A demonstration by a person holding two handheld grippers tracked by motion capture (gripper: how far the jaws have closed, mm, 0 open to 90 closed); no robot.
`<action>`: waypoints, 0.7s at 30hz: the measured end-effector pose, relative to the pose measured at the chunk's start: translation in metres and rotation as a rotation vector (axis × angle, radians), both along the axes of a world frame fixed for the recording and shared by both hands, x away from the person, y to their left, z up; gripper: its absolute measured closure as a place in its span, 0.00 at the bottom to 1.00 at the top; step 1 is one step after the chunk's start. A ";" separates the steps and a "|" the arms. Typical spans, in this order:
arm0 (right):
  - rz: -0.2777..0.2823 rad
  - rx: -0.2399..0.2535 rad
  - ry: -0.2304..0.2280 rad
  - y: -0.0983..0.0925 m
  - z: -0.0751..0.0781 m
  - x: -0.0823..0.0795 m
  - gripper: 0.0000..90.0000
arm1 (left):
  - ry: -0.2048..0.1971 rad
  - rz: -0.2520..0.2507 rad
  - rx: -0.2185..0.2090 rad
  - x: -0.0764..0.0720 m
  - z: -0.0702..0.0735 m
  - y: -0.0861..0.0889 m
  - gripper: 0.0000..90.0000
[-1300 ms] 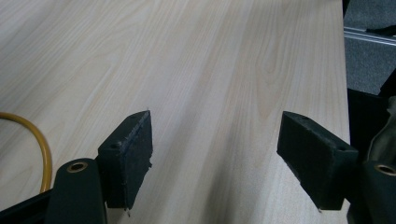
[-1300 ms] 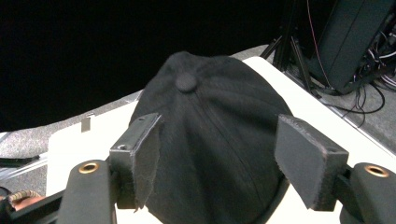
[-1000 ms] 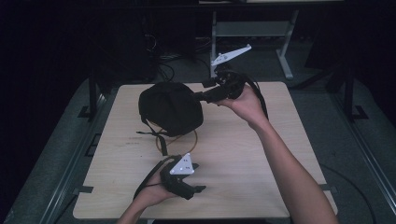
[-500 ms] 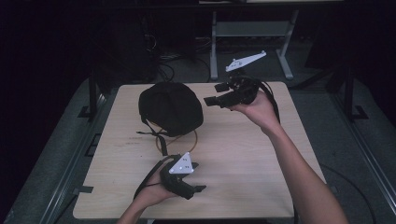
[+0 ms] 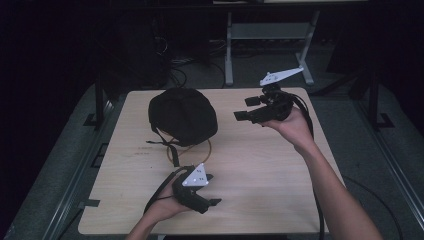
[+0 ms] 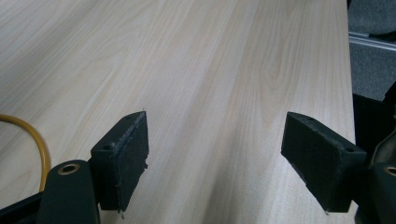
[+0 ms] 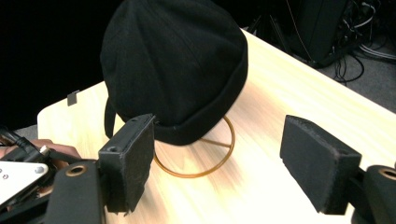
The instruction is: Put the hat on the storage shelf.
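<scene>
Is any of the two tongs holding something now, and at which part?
Nothing is held. The left tongs are open over bare table. The right tongs are open too, apart from the black hat.

Hat hides most of its stand

The black hat (image 7: 173, 65) covers the top of the gold wire stand (image 7: 205, 163), so only the ring at its base shows; in the left gripper view that wire (image 6: 39, 149) runs off the left edge, and the table (image 7: 261, 186) is blurred.
</scene>
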State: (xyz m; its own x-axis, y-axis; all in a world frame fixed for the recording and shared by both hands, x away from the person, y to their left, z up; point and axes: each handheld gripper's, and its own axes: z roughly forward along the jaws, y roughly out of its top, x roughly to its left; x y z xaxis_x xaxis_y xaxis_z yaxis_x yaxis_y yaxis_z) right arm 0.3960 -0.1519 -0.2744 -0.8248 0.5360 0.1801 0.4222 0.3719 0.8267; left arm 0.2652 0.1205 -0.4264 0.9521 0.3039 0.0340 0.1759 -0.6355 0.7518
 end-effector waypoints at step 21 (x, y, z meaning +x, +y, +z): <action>-0.034 0.008 0.007 -0.044 -0.027 -0.027 0.28 | 0.000 0.003 0.005 0.001 -0.001 -0.001 0.26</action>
